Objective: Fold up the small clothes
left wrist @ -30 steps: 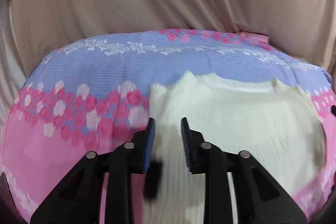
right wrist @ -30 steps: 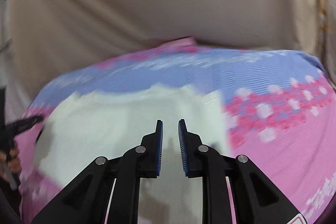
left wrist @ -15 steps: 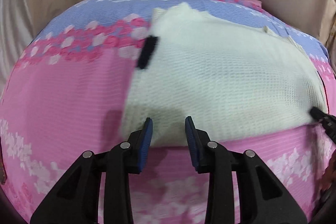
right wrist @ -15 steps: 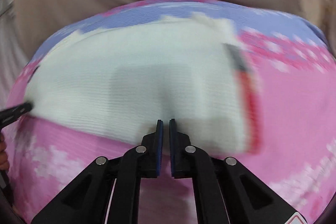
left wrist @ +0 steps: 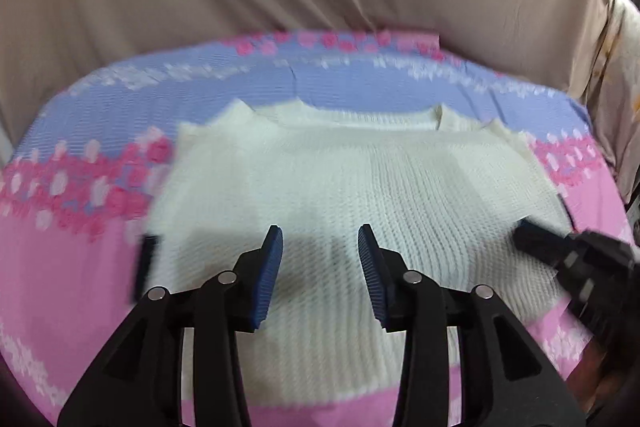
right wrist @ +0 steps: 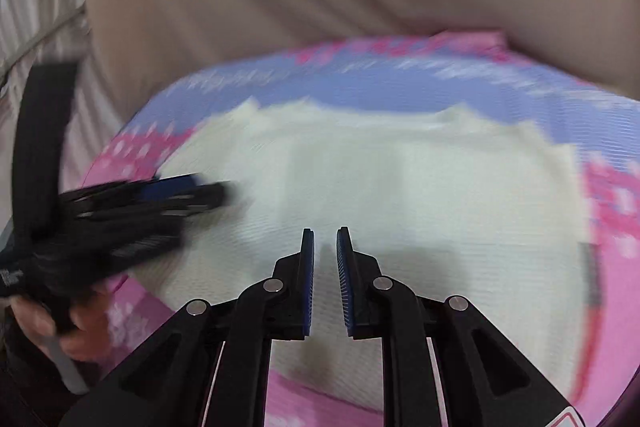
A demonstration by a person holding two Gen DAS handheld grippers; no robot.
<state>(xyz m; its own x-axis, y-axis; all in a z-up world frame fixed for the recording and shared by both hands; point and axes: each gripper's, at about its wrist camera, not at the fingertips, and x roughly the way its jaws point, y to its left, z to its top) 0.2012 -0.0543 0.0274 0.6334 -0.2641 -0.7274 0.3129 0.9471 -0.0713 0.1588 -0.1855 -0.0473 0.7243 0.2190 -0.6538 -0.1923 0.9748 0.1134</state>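
Both tools now sit back over the cream knitted sweater (left wrist: 360, 187), its far edge folded toward the neckline since half a second ago. It lies flat on the pink-and-blue floral bench cover (left wrist: 80, 267). My left tool (left wrist: 320, 247) stands wide, empty; my right tool (right wrist: 325, 243) is narrow, gripping nothing. Next I judge I should pinch one side edge squarely and fold evenly.
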